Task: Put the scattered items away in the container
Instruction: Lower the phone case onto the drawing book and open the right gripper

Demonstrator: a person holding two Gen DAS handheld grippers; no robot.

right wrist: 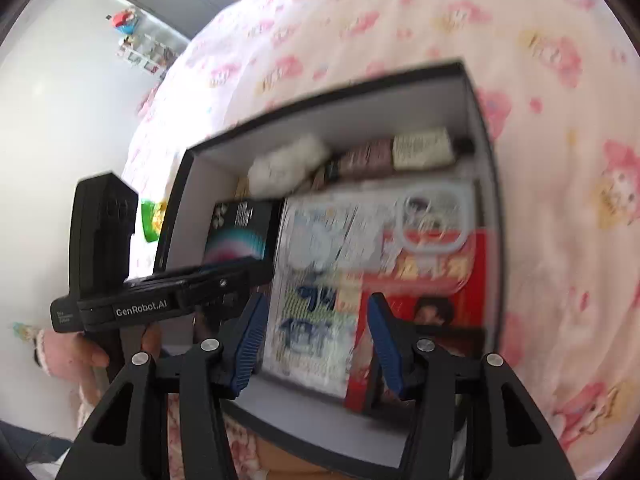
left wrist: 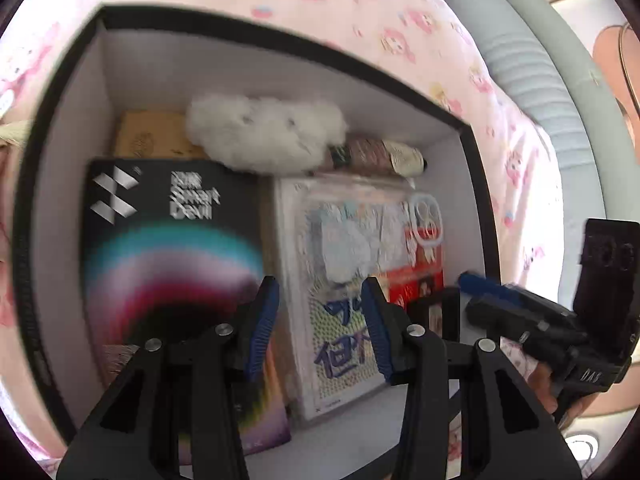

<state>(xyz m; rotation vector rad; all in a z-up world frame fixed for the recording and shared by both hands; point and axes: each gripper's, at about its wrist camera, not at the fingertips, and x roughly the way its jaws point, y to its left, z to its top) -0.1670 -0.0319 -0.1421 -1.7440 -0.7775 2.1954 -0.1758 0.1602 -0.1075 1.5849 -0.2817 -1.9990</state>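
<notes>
A black-rimmed storage box point(left wrist: 256, 40) with pale inner walls sits on a pink cartoon-print bedsheet point(left wrist: 360, 8), and everything else is placed from it. Against the box's left wall lies a black carton with white lettering and a rainbow arc point(left wrist: 172, 240); behind that carton, in the box's far-left corner, a tan cardboard piece point(left wrist: 148, 136) shows. Along the box's far wall rests a fluffy white plush point(left wrist: 264, 136), and just right of it, touching, a roll of folded socks or cloth in brown and cream point(left wrist: 380, 154). In the box's middle lies a clear-wrapped packet with blue characters point(left wrist: 344, 280), and toward the box's right wall a red printed pack point(right wrist: 436, 280) with a clear phone case point(right wrist: 436, 220) on top.

The left gripper point(left wrist: 320, 320) hangs above the box's near edge, its blue-padded fingers point(left wrist: 262, 316) spread apart with nothing between them. The right gripper point(right wrist: 316, 340) hangs over the box's near-right part, fingers point(right wrist: 384, 340) likewise apart and empty; in the left wrist view it appears by the box's right wall. Both views are motion-blurred. Right of the box, beyond the sheet, lies a grey ribbed cushion point(left wrist: 532, 80).
</notes>
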